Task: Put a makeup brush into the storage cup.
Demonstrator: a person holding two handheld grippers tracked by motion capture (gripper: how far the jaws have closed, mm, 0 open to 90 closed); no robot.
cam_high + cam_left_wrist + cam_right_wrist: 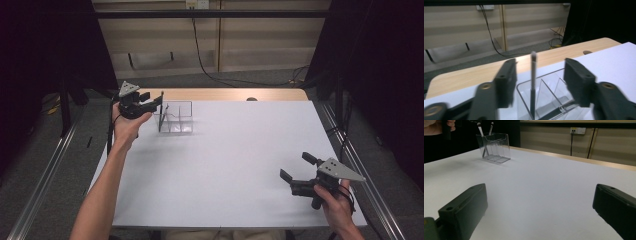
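Our left gripper (537,82) jaws apart around a makeup brush (533,82) standing in the clear organizer (554,87), pads not touching it, our right gripper (539,212) jaws wide apart over bare white table (544,177)

Table (230,165): white top, rounded corners, with a strip of pale wood (230,94) along its far edge and a small dark cut-out (251,99) in that strip.
Floor (250,77): grey, carpet-like.
Floor rails (42,175): 2 metal tracks, 1 at each side of the table.
Far wall (260,40): beige panelled boards in horizontal bands, split by a vertical wooden post (219,37).
Wall socket (196,4): white, at the top of the wall; a black cable (200,55) drops from it and trails across the floor.
Side curtains (45,50): black, left and right.
Light: dim, even, brightest on the table top.
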